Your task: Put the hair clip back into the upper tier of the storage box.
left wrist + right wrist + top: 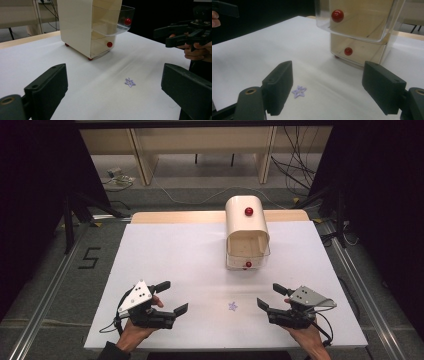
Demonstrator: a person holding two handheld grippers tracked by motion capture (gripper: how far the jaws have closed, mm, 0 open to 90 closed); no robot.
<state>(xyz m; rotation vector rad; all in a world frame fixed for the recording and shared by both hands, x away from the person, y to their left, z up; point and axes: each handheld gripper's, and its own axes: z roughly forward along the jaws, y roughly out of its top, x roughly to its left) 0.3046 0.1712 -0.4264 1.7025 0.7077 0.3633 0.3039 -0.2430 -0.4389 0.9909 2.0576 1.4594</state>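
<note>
My left gripper [168, 297] hangs over the near left part of the white table [165, 250], jaws spread wide and holding nothing. Moving right, the small purple star [232, 306] lies flat on the table between my two grippers, nearer the right one and touching neither. In the right gripper view the star [299, 91] is an openwork outline, so I judge it very light, thin and probably stiff plastic, liable to skid on the smooth sheet if nudged. Lying so flat, it offers little to pinch; I would come down with one jaw on each side of it and close across two opposite points, or across the rim.

Farther back and a little right stands the cream drawer cabinet [245, 227], with its clear upper drawer [120, 21] pulled out and a red knob [128, 21] on its front; the lower drawer [359, 51] looks shut. Nothing stands between star and cabinet.

My right gripper [272, 296] hovers at the near right, jaws likewise wide apart and empty.
</note>
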